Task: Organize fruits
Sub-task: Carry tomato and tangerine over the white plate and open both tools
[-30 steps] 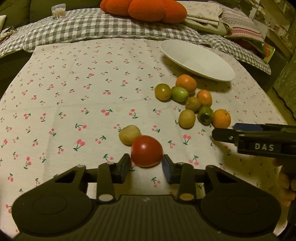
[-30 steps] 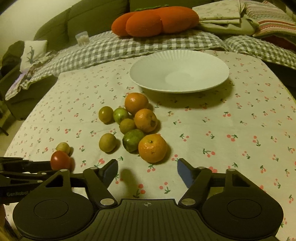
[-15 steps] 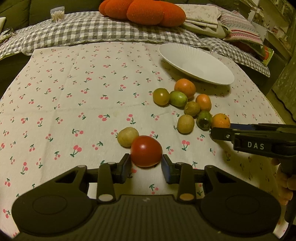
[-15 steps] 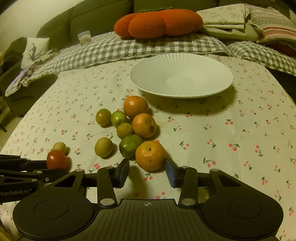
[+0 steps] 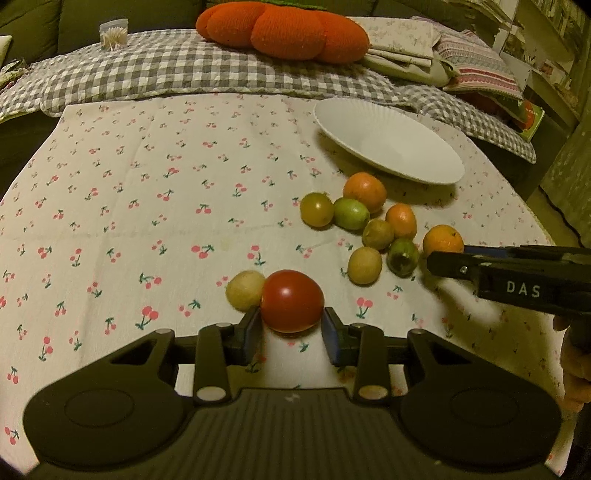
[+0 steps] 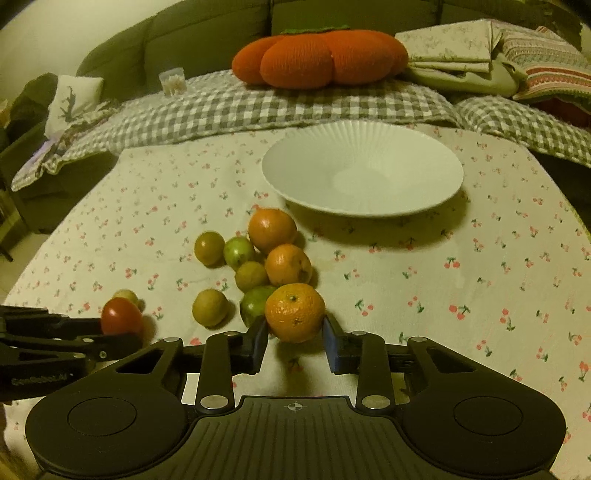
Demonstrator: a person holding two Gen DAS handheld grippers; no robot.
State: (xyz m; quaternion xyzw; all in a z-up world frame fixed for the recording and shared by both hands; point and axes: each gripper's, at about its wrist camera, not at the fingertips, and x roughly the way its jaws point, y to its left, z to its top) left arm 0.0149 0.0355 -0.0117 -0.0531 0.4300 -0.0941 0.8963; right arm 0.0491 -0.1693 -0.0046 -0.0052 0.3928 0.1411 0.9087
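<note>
My left gripper is shut on a red tomato and holds it just above the cherry-print cloth, beside a small yellow fruit. My right gripper is shut on an orange mandarin at the near edge of a cluster of several green, yellow and orange fruits. A white ribbed plate stands empty beyond the cluster. The tomato also shows in the right wrist view, and the right gripper and mandarin show in the left wrist view.
A grey checked blanket with an orange pumpkin cushion and folded cloths lies behind the table. A small clear container stands at the back left. The table edge falls away at the right.
My right gripper has moved forward to the mandarin and closed on it. My left gripper has kept hold of the tomato and lifted slightly.
</note>
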